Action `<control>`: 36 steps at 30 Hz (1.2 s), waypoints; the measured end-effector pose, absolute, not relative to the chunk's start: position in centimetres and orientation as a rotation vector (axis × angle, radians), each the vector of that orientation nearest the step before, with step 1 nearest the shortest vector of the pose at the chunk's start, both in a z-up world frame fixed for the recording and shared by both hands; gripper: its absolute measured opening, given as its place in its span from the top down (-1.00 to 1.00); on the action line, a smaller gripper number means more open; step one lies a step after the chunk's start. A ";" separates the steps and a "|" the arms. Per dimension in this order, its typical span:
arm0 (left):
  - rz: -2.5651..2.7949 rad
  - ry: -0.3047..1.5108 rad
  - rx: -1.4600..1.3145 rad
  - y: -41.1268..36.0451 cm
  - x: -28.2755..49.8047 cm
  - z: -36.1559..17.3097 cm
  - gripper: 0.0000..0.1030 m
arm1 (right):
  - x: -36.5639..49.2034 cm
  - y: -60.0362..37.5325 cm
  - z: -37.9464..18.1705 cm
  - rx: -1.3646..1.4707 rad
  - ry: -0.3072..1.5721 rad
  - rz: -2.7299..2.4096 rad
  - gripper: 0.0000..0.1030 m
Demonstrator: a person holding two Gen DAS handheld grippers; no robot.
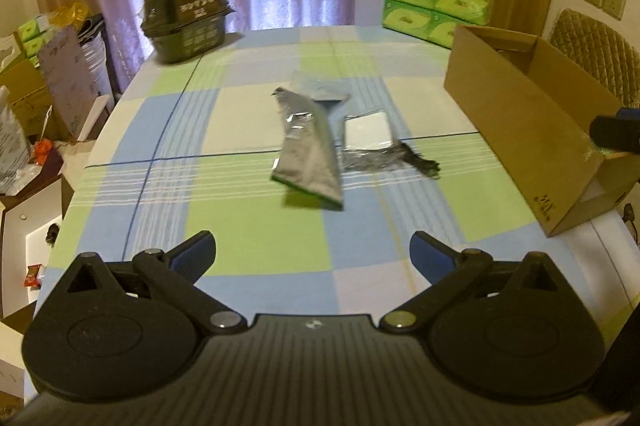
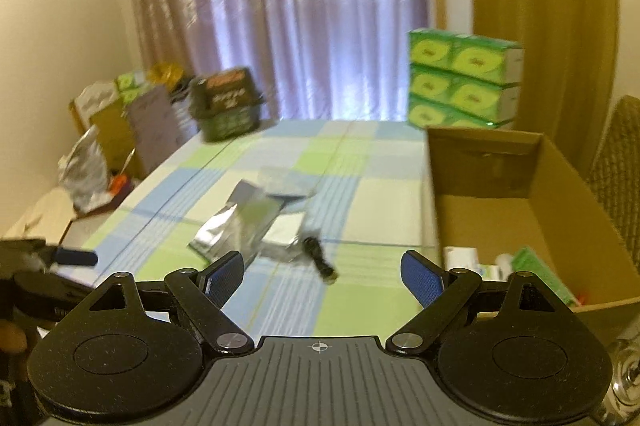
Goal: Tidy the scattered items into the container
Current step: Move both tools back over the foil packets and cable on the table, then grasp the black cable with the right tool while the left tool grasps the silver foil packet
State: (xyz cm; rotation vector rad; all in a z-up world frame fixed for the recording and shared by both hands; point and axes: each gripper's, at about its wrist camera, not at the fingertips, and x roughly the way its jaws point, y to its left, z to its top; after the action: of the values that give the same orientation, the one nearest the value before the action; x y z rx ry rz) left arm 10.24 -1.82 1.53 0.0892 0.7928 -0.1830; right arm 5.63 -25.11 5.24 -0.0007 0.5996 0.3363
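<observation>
Both grippers, left (image 1: 313,253) and right (image 2: 322,273), hang above the table (image 1: 248,226) with jaws wide apart, holding nothing. A foil pouch (image 1: 306,149) lies mid-table left of the box (image 1: 532,129); only the right view shows items inside the box

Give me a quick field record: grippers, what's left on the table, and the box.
left gripper: open, empty
right gripper: open, empty
cardboard box: open-topped, some items inside
left on table: silver pouch, white packet, black item, flat clear bag
tablecloth: checked
</observation>
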 end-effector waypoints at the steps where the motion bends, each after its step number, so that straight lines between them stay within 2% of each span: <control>1: -0.182 0.796 0.085 -1.5 10.3 1.4 -0.97 | 5.7 -24.7 4.9 -0.009 0.606 0.344 -0.76; 19: -0.300 0.840 0.122 -0.6 16.0 -1.4 -0.97 | 14.6 -20.9 -2.5 -0.183 0.775 0.392 -0.75; 22: -0.305 0.834 0.124 -0.7 17.3 -1.9 -0.97 | 17.0 -20.9 -3.9 -0.186 0.816 0.402 -0.25; 32: -0.330 0.820 0.100 -1.1 22.5 -3.2 -0.96 | 22.5 -20.2 -7.4 -0.253 0.868 0.425 -0.25; 36: -0.351 0.837 0.098 -1.7 24.4 -3.9 -0.85 | 23.6 -20.4 -8.4 -0.231 0.902 0.434 -0.25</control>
State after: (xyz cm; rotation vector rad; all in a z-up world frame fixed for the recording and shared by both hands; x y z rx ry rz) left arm 24.39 -1.73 -3.94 0.0979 0.8367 -0.3507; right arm 23.59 -20.36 -8.41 -0.2310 0.9020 0.4342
